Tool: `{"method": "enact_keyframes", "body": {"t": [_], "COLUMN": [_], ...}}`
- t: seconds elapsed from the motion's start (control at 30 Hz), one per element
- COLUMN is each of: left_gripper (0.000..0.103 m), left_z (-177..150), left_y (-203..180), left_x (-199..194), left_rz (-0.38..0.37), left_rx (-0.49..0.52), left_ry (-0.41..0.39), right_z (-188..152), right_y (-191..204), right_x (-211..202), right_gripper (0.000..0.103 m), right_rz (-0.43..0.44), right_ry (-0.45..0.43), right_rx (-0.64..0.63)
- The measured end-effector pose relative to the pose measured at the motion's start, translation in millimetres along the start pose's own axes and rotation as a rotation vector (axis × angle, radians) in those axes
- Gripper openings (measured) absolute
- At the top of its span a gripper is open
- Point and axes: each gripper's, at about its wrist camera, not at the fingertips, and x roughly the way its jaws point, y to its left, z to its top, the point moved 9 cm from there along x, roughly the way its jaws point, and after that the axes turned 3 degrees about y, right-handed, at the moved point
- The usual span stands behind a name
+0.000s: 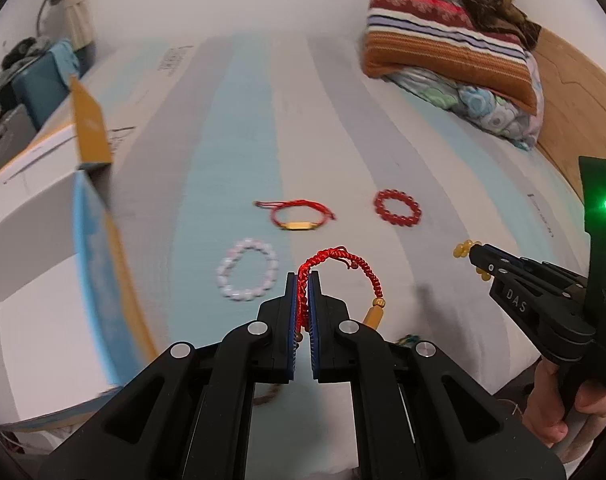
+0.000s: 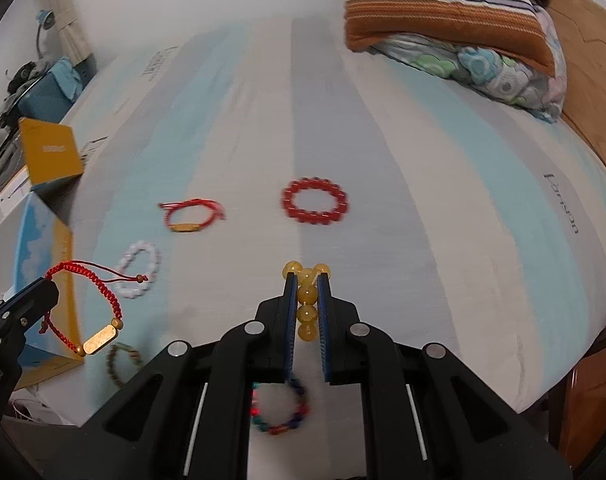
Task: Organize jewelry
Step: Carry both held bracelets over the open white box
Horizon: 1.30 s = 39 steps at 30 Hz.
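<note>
My left gripper (image 1: 302,280) is shut on a braided red cord bracelet (image 1: 343,264) with a gold bar, held above the striped mattress; it also shows in the right wrist view (image 2: 103,300). My right gripper (image 2: 306,280) is shut on a yellow bead bracelet (image 2: 307,300), also seen at the right of the left wrist view (image 1: 465,249). On the mattress lie a thin red cord bracelet with gold plate (image 1: 297,216), a red bead bracelet (image 1: 397,208), a white bead bracelet (image 1: 247,274), a multicolour bead bracelet (image 2: 281,408) and a brown bracelet (image 2: 121,362).
An open cardboard box (image 1: 43,240) with blue and yellow flaps stands at the mattress's left edge. Folded striped blankets and a floral quilt (image 1: 455,48) are piled at the far right by a wooden headboard (image 1: 575,96). Clutter stands beyond the left edge.
</note>
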Motion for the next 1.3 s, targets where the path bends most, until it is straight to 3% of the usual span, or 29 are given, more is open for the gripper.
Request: {"method": "enact_keyframes", "body": {"t": [0.6,1.03,1.3], "left_gripper": [0.005,0.005,0.005], "left_z": [-8,-46,-75], "left_y": [134,250,311], "left_x": [-67,-104,-112], "left_rz": [0.115,0.234,0.307], "left_rx": [-0.140,-0.278,-0.356], "left_ry": [-0.064,-0.052,-0.008], "right_z": [7,-11,-35], "right_y": [165,296,364], "right_x": [-38,-61,-54], "right_gripper": [0.009,0.009,0.009], "right_rz": [0.083,0.167,0.226], "right_ry": [-0.048,-0.066,-0.025], "right_rx": [-0.184,-0.338,-0.415]}}
